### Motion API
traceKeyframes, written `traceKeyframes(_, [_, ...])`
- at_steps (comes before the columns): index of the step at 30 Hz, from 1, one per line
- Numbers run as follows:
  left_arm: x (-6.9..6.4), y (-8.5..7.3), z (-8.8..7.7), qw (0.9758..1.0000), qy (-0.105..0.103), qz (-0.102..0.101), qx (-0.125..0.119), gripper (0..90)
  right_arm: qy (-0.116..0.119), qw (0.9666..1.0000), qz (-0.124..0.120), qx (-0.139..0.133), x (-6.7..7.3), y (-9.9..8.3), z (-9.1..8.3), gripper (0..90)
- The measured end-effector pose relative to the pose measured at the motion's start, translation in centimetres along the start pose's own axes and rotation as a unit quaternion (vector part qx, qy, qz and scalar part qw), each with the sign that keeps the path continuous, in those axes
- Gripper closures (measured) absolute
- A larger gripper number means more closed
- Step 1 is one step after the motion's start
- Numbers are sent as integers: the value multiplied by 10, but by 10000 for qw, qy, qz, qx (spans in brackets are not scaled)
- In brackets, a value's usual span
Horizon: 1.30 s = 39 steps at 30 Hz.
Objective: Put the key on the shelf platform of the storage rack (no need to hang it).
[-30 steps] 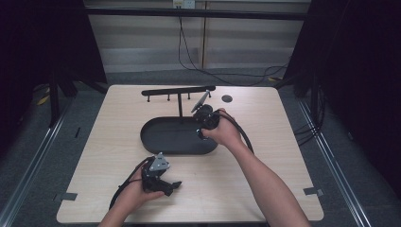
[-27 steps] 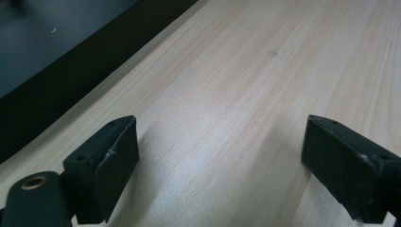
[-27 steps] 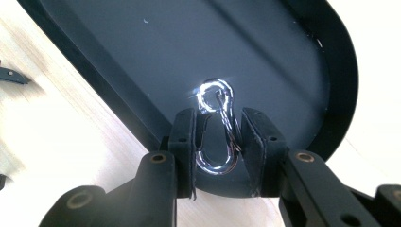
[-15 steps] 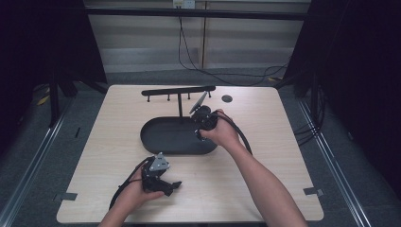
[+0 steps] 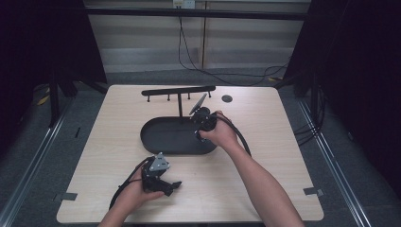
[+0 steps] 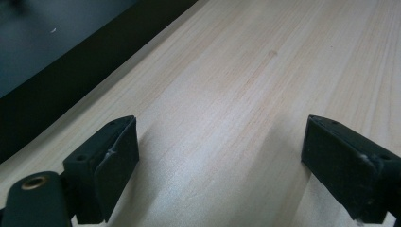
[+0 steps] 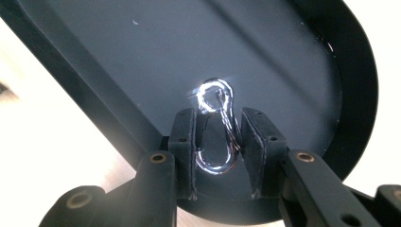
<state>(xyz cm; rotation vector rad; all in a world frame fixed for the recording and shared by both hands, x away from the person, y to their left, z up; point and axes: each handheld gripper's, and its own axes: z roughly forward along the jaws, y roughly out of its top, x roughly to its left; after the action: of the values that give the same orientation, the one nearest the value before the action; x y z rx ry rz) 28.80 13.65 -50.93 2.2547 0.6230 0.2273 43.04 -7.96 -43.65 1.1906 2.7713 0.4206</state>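
Observation:
A small silver S-shaped hook (image 7: pixel 215 128) sits between the pads of my right gripper (image 7: pixel 217 137), which is shut on it. The hook hangs just over the floor of a black oval tray (image 7: pixel 283 71). In the high view my right gripper (image 5: pixel 201 122) is over the right end of that tray (image 5: pixel 161 138), beside the black stand with a pegged crossbar (image 5: pixel 178 90) that rises from the tray's back. My left gripper (image 5: pixel 171 187) rests on the bare wooden table near the front edge. Its jaws are wide open with nothing between them (image 6: pixel 217 156).
A small black disc (image 5: pixel 227 98) lies on the table behind the tray at the right. Cables trail from both grippers across the table (image 5: pixel 283 156). Dark curtains and metal rails border the table on both sides.

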Motion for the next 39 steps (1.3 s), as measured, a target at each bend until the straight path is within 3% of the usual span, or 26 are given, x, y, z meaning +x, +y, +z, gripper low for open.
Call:
traceKeyframes(9, [0,0,0,10000,1,1,0,116,-23,10000,82,-11,-3,0,6,672])
traceKeyframes(16, [0,0,0,10000,1,-1,-1,116,-116,9999,-5,5,-4,-2,13,672])
traceKeyframes(39, [0,0,0,10000,1,-2,1,116,-89,10000,31,20,-3,-6,31,667])
